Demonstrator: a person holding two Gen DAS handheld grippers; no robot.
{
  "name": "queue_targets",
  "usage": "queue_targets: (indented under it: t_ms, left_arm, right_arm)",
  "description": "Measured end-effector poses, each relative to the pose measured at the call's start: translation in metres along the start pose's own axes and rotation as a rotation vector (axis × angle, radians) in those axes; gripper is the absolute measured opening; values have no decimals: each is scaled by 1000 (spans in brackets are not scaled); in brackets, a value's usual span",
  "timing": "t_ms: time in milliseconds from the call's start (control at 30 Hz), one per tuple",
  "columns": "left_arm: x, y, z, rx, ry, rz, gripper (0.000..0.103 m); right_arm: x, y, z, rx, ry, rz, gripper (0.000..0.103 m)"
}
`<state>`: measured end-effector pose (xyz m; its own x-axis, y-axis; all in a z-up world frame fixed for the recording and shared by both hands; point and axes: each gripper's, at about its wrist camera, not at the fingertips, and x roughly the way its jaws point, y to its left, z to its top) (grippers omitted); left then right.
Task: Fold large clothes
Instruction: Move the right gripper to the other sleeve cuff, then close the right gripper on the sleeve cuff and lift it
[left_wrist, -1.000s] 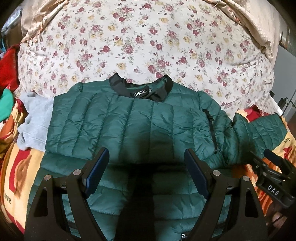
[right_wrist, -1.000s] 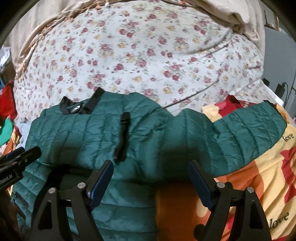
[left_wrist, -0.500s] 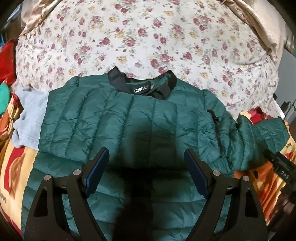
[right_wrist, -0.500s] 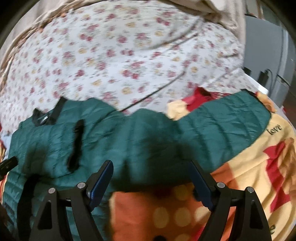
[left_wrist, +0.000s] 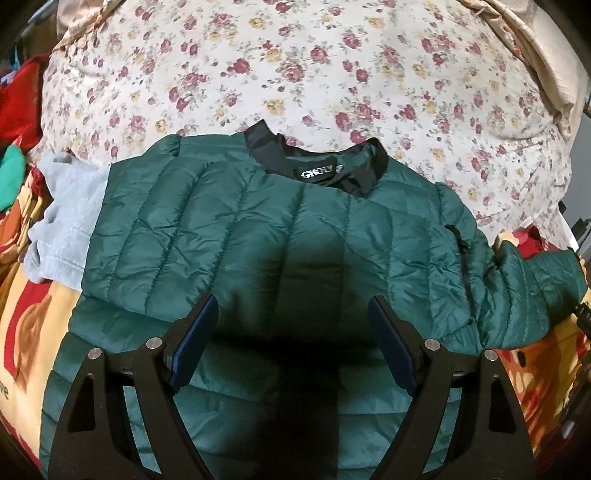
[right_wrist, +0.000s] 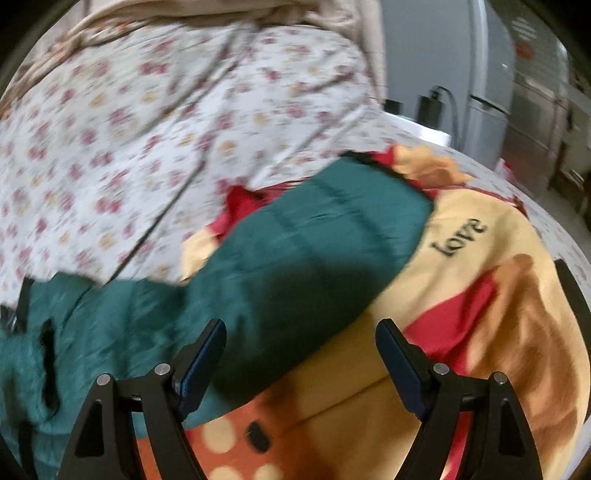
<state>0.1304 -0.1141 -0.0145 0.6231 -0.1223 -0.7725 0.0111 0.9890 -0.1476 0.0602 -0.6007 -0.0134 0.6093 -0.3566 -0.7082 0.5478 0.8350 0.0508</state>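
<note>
A dark green quilted jacket (left_wrist: 266, 236) with a black collar lies flat on the bed, its left sleeve folded across the chest. Its right sleeve (right_wrist: 314, 243) stretches out to the right over a yellow and red blanket (right_wrist: 491, 302). My left gripper (left_wrist: 293, 325) is open and empty, hovering over the jacket's lower middle. My right gripper (right_wrist: 301, 343) is open and empty, above the lower edge of the outstretched sleeve, whose cuff lies further right. The right wrist view is blurred by motion.
A floral quilt (left_wrist: 295, 74) covers the bed behind the jacket. A grey garment (left_wrist: 62, 218) lies at the jacket's left, with red and green clothes (left_wrist: 14, 122) beyond. A grey cabinet and a charger (right_wrist: 480, 74) stand past the bed's right edge.
My right gripper has swung right, from over the jacket's chest to the outstretched sleeve. My left gripper has shifted slightly left and forward over the jacket. Both stay open.
</note>
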Motion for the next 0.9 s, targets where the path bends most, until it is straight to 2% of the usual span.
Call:
queue_targets:
  t_ms: [100, 200, 267, 433, 467, 500, 533, 567, 667, 900]
  left_arm:
    - [2, 5, 1, -7, -8, 10, 83]
    - [4, 10, 3, -12, -12, 20, 83]
    - [7, 13, 5, -17, -7, 28, 83]
    - [14, 22, 6, -28, 6, 48, 83]
    - [15, 23, 6, -29, 7, 50, 83]
    - [16, 25, 5, -30, 9, 53, 83]
    - [17, 26, 5, -32, 11, 54, 83]
    - [18, 27, 5, -33, 14, 54, 83]
    - [19, 29, 4, -33, 16, 53, 83]
    - [16, 32, 4, -44, 7, 48, 83]
  right_arm:
    - [12, -19, 7, 59, 7, -17, 81]
    - [25, -33, 15, 126, 18, 2, 81]
    - [29, -36, 22, 132, -2, -5, 86]
    - [41, -41, 37, 148, -39, -36, 87]
    - [42, -42, 40, 147, -52, -35, 84]
    - [44, -42, 41, 148, -61, -24, 76]
    - [45, -43, 42, 150, -65, 1, 46]
    - [46, -45, 42, 156, -64, 23, 28]
    - [39, -48, 38, 180, -80, 91, 19]
    - [-6, -28, 24, 157, -125, 302, 14]
